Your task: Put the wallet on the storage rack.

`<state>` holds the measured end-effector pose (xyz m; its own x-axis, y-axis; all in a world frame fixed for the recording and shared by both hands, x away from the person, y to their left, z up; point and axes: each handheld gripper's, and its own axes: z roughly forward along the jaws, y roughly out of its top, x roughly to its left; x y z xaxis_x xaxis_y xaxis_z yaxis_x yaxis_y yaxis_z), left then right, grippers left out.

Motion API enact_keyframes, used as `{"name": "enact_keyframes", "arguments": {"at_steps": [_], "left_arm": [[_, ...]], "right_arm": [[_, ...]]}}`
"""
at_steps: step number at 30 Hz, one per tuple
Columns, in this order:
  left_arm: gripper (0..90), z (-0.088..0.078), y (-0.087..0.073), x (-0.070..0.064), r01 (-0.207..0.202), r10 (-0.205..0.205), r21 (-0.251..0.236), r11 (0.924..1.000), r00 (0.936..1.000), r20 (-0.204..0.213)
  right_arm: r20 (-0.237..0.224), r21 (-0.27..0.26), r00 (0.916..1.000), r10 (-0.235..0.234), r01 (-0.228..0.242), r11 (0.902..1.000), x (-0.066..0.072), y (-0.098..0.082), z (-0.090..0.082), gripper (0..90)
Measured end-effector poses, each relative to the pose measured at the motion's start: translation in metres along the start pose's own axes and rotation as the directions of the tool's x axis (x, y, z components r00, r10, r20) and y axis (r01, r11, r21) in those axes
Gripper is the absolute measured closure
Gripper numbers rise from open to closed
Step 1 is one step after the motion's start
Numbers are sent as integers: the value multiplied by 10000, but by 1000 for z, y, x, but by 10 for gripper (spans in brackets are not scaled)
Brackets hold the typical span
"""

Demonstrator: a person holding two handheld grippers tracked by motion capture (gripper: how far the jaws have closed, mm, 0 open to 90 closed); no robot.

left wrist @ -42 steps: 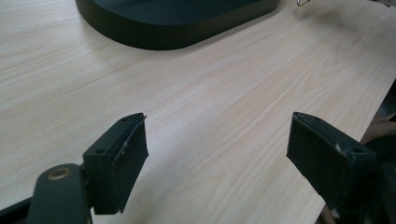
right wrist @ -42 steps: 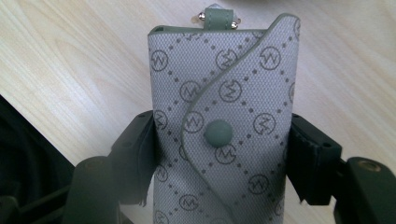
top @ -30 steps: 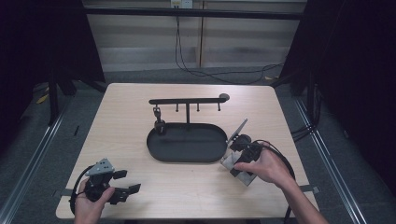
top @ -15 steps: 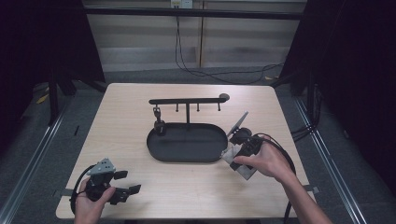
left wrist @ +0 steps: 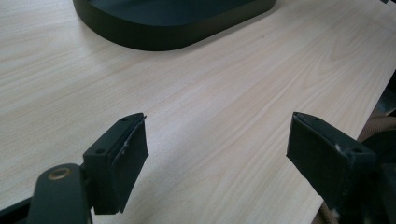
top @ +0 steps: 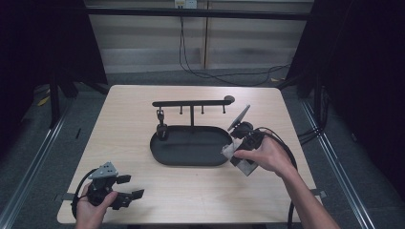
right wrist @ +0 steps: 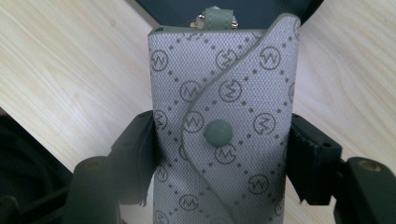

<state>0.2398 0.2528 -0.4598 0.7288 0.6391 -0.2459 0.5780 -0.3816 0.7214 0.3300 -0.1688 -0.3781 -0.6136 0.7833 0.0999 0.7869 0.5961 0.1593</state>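
Held item: a grey woven-fabric key pouch (right wrist: 224,135) with a curved green-piped flap, a round green snap button and a green leather tab with metal fittings at its top end.
Markings: a repeating circled zigzag monogram, like a W or M, set in a dotted diamond grid; no readable words.
Location: you hold it just off the right end of the tray, over the table; in the high view it shows as a pale patch (top: 229,149) in front of your hand.
Right gripper (right wrist: 219,154): pinching the pouch across its width, one black pad pressed on each long side; in the high view it sits under your right hand (top: 260,155).
Tray stand: a black oval metal tray (top: 191,160) with an upright post and a horizontal hook bar (top: 191,102); one small dark item (top: 161,126) hangs from the bar's left end.
Left gripper (left wrist: 217,154): jaws spread wide with only bare wood between them; in the high view it rests at the near left corner (top: 125,188) in your left hand (top: 90,205).
Table: a light wood-grain tabletop (top: 124,124).
Edges: your left gripper lies close to the near edge; the pouch is well inside the right edge.
Open room: bare wood between tray and left gripper, and along the left and far sides.
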Motion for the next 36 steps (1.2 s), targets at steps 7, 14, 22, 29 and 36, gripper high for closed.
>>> {"name": "enact_keyframes", "arguments": {"at_steps": [7, 14, 22, 29, 36], "left_arm": [[201, -1, 0, 1, 104, -104, -59, 9999, 9999, -33], [200, -1, 0, 2, 113, -112, 69, 9999, 9999, -129], [201, -1, 0, 2, 157, -157, 17, 9999, 9999, -72], [200, -2, 0, 2, 142, -142, 28, 9999, 9999, -52], [201, -2, 0, 2, 133, -133, 28, 9999, 9999, -41]], "right_arm": [[-324, -308, 9987, 381, -391, 9988, -6, 9, 2, 340], [-532, -734, 9956, 773, -811, 9940, -11, 18, 3, 340], [-814, -1255, 9908, 1079, -1176, 9851, -13, 28, 5, 340], [-1256, -1133, 9816, 1435, -1579, 9809, -18, 38, 11, 340], [-1624, -1286, 9670, 1965, -2182, 9674, -27, 44, 15, 340]]}}
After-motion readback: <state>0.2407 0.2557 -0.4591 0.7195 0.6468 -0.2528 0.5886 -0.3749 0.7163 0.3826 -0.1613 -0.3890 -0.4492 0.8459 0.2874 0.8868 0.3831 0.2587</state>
